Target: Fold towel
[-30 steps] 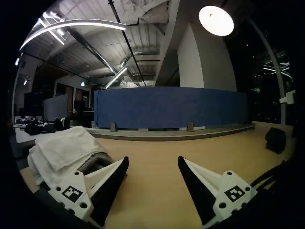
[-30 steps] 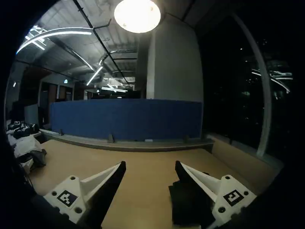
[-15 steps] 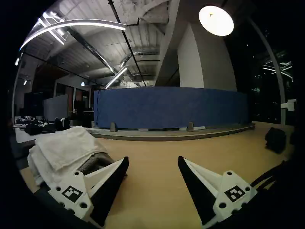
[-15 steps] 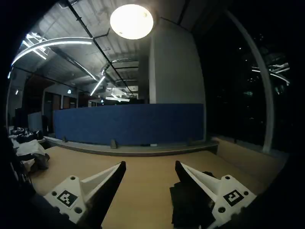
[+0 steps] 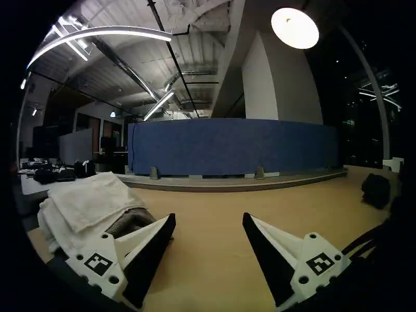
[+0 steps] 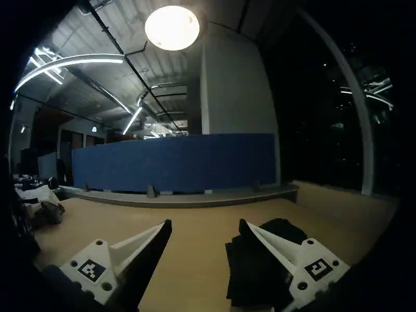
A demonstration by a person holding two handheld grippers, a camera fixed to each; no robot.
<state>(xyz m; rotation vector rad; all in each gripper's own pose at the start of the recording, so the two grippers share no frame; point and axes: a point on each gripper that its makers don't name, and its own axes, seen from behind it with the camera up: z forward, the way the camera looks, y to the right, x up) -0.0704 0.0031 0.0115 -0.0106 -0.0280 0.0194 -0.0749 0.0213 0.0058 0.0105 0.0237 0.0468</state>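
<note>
The left gripper (image 5: 208, 229) and the right gripper (image 6: 204, 234) are held with fingers spread wide over the tabletop (image 5: 218, 205), white towels (image 5: 86, 200) being stacked by its left edge beside the left gripper, a dark cloth (image 6: 257, 257) being partly hidden by the right gripper's right finger, and square black-and-white markers (image 5: 99, 263) being borne on the fingers.

I am looking across a pale wooden table (image 5: 218, 223) that is running out to a long blue partition (image 5: 229, 145) at its far edge. A round lamp (image 5: 295, 27) is glowing overhead beside a white column (image 5: 275, 88). A curved strip light (image 5: 99, 33) is shining at far left, and dark windows (image 5: 372, 119) are standing on the right.
</note>
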